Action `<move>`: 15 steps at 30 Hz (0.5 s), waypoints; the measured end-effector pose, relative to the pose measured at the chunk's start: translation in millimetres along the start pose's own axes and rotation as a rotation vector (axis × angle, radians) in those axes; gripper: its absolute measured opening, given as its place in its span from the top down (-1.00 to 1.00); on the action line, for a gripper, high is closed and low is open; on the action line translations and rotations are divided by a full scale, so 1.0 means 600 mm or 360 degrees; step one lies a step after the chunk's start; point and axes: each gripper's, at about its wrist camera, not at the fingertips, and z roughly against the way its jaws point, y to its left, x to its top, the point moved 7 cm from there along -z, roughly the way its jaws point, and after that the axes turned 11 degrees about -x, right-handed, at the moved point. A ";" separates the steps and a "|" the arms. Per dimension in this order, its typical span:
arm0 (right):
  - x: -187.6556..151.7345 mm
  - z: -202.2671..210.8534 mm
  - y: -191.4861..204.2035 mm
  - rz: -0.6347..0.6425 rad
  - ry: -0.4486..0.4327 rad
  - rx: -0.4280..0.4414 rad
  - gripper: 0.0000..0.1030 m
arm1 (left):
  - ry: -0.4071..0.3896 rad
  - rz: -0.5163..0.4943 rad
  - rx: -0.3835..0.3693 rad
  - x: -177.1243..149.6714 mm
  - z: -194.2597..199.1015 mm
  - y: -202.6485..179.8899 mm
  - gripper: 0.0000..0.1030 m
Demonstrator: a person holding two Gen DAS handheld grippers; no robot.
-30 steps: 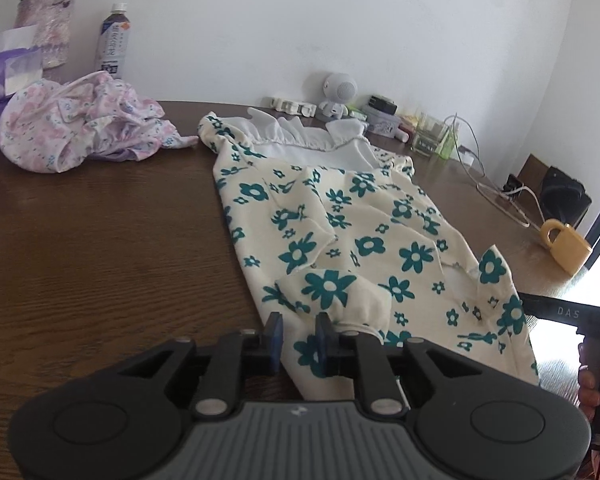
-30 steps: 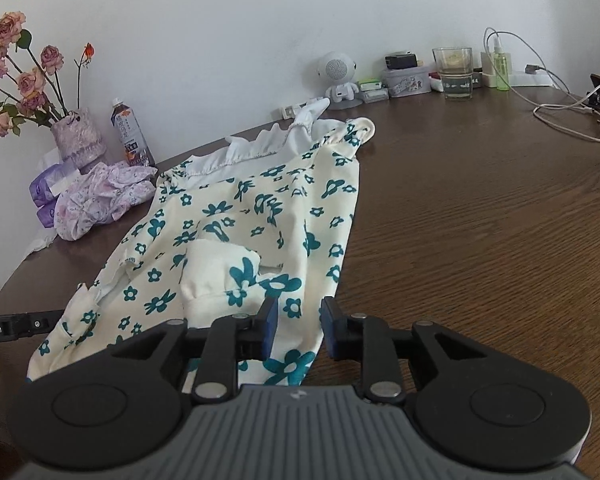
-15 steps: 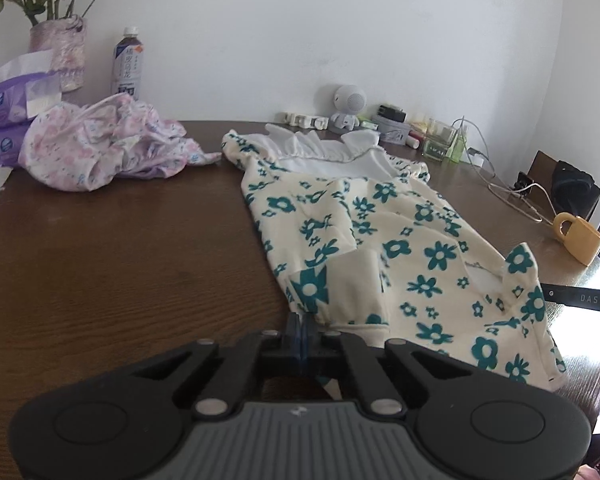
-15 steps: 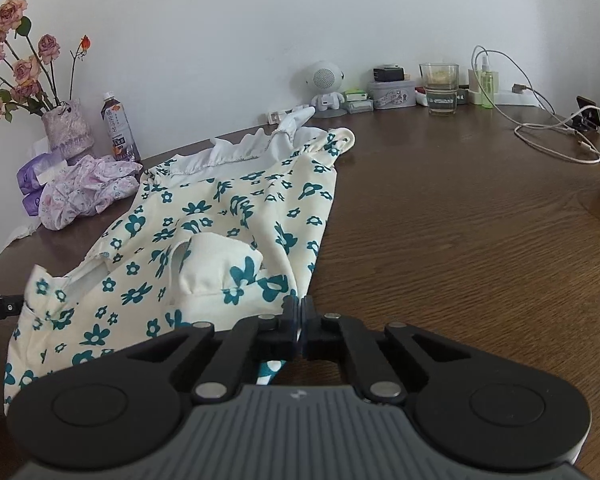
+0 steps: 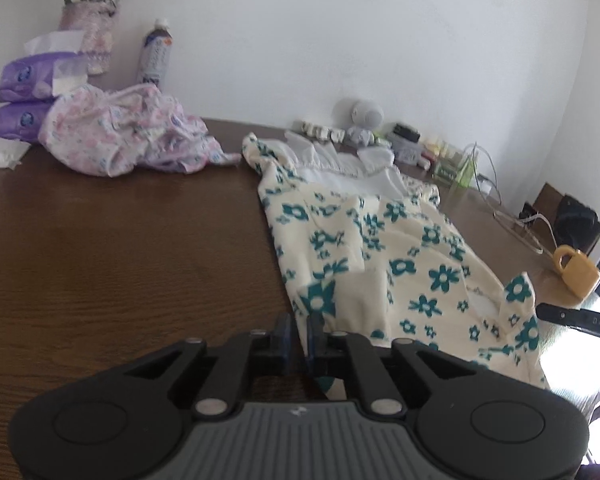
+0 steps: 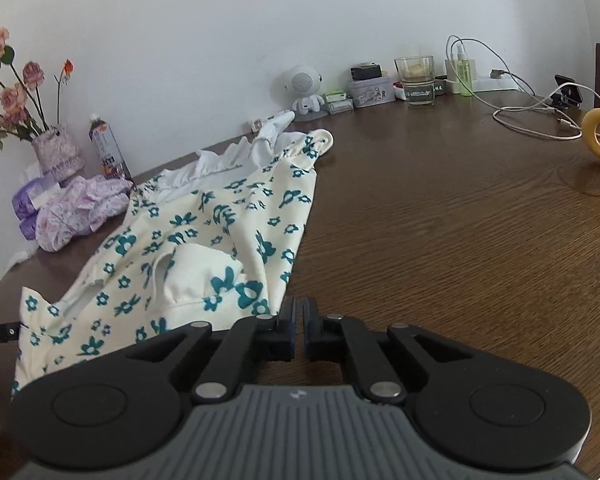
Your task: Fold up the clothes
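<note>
1. Two grippers, one garment in play. The cream dress with teal flowers (image 5: 400,264) lies spread across the brown table (image 5: 120,260), white ruffled collar end toward the wall, hem end toward the cameras.
2. The left gripper (image 5: 299,340) sits low at the near hem. Its jaws are squeezed to a thin slit and the cloth edge runs right into it, so it looks pinched on the dress. That view is a bit blurry though.
3. The right gripper (image 6: 300,332) is at the other near corner. Its jaws are also down to a narrow slit. The hem reaches just beside its left finger, but I honestly can't tell whether any cloth is caught in there.
4. One flap of the dress is turned back near the hem, showing its plain cream underside.
5. One other garment: a crumpled pink floral piece (image 5: 116,136), well apart from the dress and close to the wall.
6. Behind that are two purple tissue packs (image 5: 24,76), stacked, plus one vase (image 5: 88,32) with flowers and one bottle (image 5: 155,58).
7. Along the wall: one small white robot figure (image 6: 304,88) and one glass (image 6: 415,80).
8. One yellow mug (image 5: 576,276) stands off on the right side of the table.
</note>
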 end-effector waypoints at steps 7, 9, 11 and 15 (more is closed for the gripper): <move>0.018 0.017 0.043 0.0022 -0.0057 0.0142 -0.02 | -0.0085 -0.0086 -0.0039 0.020 0.018 -0.043 0.16; 0.023 0.022 0.055 0.0029 -0.0073 0.0183 -0.02 | -0.0036 -0.0091 -0.0015 0.011 0.000 -0.044 0.15; 0.017 0.008 0.060 0.0018 -0.0024 0.0178 -0.02 | 0.0013 -0.0096 0.0009 0.003 -0.019 -0.046 0.18; 0.000 -0.009 0.053 -0.0060 0.0076 0.0215 0.85 | 0.0014 -0.0044 -0.0027 -0.003 -0.022 -0.032 0.89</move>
